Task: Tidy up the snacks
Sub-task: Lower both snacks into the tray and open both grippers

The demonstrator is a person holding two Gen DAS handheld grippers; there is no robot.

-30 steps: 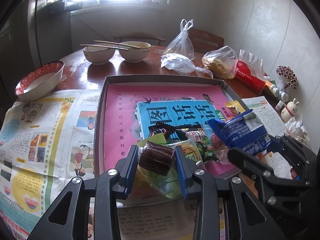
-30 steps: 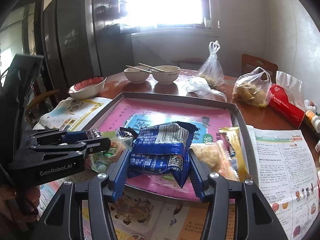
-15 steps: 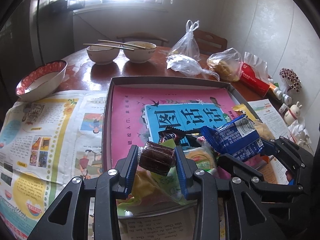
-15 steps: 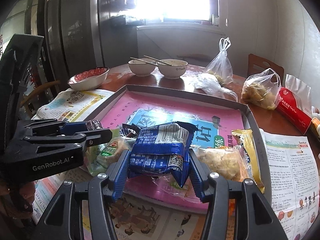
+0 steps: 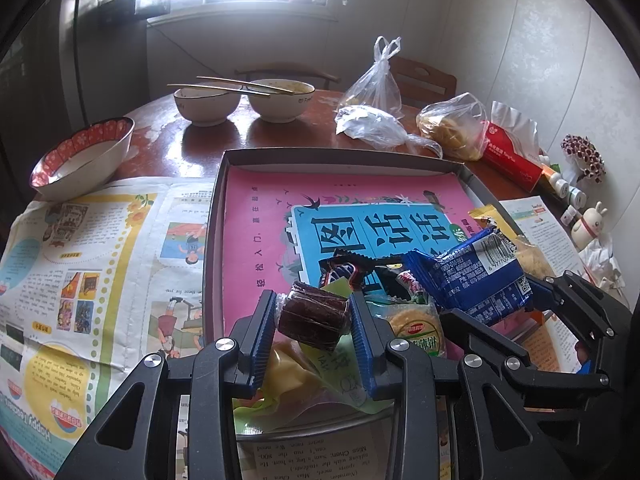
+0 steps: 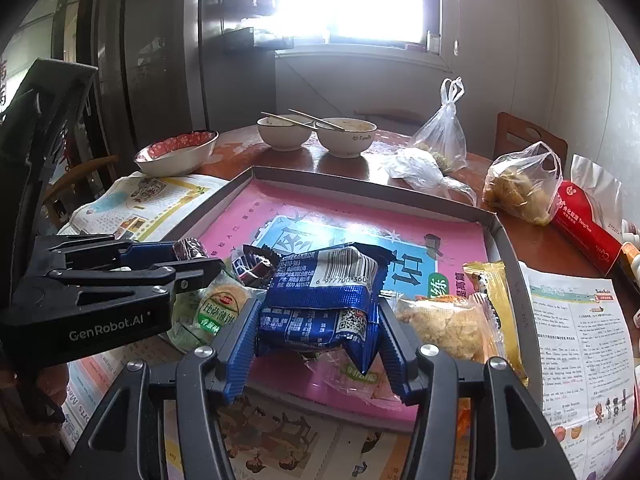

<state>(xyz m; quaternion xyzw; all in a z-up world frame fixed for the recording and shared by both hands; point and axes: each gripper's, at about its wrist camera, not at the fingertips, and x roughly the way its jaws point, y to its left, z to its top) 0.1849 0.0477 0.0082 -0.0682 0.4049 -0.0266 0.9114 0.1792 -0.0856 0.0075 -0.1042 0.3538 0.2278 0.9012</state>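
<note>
A round wooden table (image 5: 208, 148) fills the room's corner below a bright window. On it, newspaper (image 5: 80, 264) with English print lies under a shallow grey tray (image 5: 212, 216); upside-down words "Happy Teachers" and "Miss Chen" can be read on the paper. The tray is lined with a pink booklet (image 5: 264, 232) that bears large Chinese characters on a blue panel.

Behind the tray stand two white bowls (image 5: 276, 100) with chopsticks across them, the right one marked "Family", and a red-patterned bowl (image 5: 80, 156) sits at the left. Clear plastic bags (image 5: 452, 124) and a red carton (image 5: 512, 160) with Chinese print lie to the right.

A heap of snacks rests at the tray's near right corner: a green-labelled biscuit pack (image 6: 216, 308), a yellow packet (image 6: 492, 288), a pale crisp cake (image 6: 444, 328).

The right gripper (image 6: 316, 336) is clamped on a blue packet (image 6: 324, 296) above that heap; its barcode reads "6 977700 360". The left gripper (image 5: 314, 316), whose side reads "GenRobot.AI" in the right view, squeezes a dark brown wrapped sweet (image 5: 312, 318) above the tray's near edge.
</note>
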